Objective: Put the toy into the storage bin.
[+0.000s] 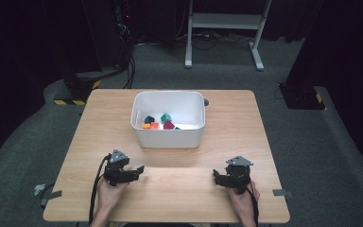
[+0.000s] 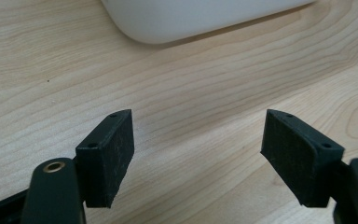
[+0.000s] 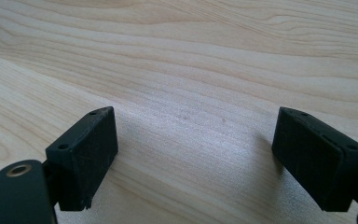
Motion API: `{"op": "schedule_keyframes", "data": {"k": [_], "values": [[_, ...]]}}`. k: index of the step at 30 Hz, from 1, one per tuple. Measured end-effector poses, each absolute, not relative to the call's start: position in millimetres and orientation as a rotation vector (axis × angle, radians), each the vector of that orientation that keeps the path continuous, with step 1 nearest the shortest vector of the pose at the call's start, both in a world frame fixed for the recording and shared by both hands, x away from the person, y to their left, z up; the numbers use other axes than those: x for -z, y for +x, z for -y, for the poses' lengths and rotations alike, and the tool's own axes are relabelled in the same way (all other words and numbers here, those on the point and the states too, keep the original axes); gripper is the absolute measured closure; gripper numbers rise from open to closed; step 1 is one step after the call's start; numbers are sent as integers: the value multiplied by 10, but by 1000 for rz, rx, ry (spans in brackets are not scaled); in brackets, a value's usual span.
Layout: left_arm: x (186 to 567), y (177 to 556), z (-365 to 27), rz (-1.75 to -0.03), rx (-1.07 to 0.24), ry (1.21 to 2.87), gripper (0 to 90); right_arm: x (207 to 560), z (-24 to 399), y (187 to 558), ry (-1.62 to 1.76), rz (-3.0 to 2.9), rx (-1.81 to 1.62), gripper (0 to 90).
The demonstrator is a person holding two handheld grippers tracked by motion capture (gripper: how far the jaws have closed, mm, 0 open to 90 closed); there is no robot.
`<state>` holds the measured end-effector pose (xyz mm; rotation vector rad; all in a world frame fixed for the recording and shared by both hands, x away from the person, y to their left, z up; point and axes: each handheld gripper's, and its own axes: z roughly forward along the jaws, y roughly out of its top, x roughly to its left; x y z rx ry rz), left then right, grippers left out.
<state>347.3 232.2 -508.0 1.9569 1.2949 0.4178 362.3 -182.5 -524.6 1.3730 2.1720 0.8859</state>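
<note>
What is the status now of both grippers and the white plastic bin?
Left gripper open, empty, low over the wooden table. Right gripper open, empty. White plastic bin ahead, small coloured blocks inside. Nothing between grippers and bin.

No readable text, labels, brands or numbers anywhere. Only sign-like marking: yellow-and-black hazard stripes on the dark base (image 1: 72, 101) on the floor, far left of the table, and a small yellow-and-black patch on the dark base (image 1: 317, 98) at far right. Neither carries lettering.
</note>
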Motion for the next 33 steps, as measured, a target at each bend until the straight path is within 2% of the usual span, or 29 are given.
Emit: {"op": "schedule_keyframes", "data": {"k": [13, 22, 26, 33], "values": [[5196, 3498, -2338, -1334, -440, 1928, 255, 5246, 1825, 3623, 1373, -2172, -886, 138], [5271, 3475, -2274, -1349, -538, 1916, 258, 5247, 1825, 3623, 1372, -2172, -886, 138], [5275, 3466, -2179, -1345, -602, 1970, 227, 5247, 1825, 3623, 1372, -2172, -886, 138], [5276, 3469, -2174, -1346, -596, 1971, 202, 5248, 1825, 3623, 1370, -2173, -887, 138]]}}
